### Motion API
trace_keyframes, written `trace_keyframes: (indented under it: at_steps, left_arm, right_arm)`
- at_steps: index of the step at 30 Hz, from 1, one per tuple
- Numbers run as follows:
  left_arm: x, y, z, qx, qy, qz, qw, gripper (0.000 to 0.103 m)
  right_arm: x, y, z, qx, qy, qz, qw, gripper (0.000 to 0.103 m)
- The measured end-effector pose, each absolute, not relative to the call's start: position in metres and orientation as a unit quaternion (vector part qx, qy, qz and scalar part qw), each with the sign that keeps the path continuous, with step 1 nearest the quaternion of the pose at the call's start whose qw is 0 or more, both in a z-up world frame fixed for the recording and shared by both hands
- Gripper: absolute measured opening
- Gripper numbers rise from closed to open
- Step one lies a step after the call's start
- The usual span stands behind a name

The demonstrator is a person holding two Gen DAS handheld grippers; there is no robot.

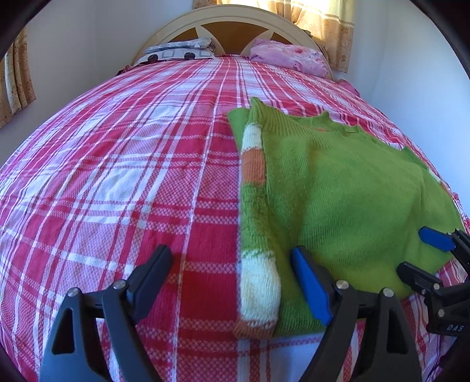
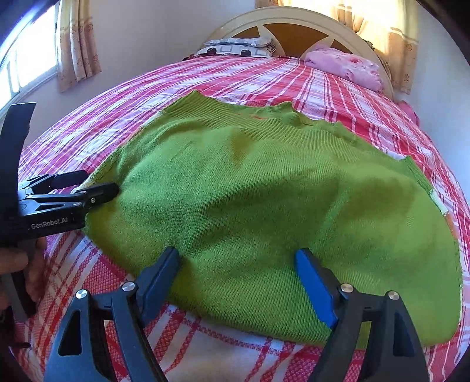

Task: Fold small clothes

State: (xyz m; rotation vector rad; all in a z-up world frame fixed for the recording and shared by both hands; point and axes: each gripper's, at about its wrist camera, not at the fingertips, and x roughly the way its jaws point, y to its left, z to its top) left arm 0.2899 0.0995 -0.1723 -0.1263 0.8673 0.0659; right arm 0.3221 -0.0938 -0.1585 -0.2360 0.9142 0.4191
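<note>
1. Lying face down on a red-and-white plaid bed (image 1: 117, 164), a small green sweater (image 2: 264, 211) has its collar at the far end and its hem at the near edge of the mattress.
2. One striped sleeve (image 1: 258, 264), banded white, orange and green, is already folded in along the sweater's left side, its cuff reaching the near hem; the sleeve on the right side appears tucked in too, with only a sliver of stripe showing at the right edge.
3. Judging by this, the sleeve folds look done, and what remains is probably to bring the hem up toward the collar and square the bundle.
4. The left claw (image 1: 232, 264) hovers with its jaws spread wide over the folded sleeve's cuff end, pinching nothing.
5. The right claw (image 2: 238, 264) is likewise spread, straddling the near hem of the sweater with no cloth pinched between its blue pads (image 2: 315, 289).
6. White lettering on the left tool's black body reads "GenRobot.AI"; in the left wrist view the right tool shows partial letters that seem to read "DAS".
7. At the far end, a patterned pillow (image 1: 176, 51) and a pink bundle (image 1: 290, 57) rest against the headboard (image 1: 235, 17).
</note>
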Motion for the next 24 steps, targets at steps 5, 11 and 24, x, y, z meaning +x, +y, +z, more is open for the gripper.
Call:
trace_keyframes:
  at_steps: [5,11,24]
  left_arm:
    - [0.282,0.108,-0.169,-0.091,0.407,0.015,0.909,0.087]
    - [0.266,0.123,-0.164,-0.129,0.394,0.006,0.910,0.087]
    - [0.261,0.199,-0.165,-0.219,0.372,0.025,0.901,0.087]
  right_arm:
    - [0.318,-0.094,-0.154,-0.116,0.432,0.197,0.872,0.082]
    - [0.312,-0.097,-0.150,-0.122,0.431,0.202,0.871,0.082]
    - [0.253,0.010,-0.127,-0.315,0.323,0.276,0.849,0.079]
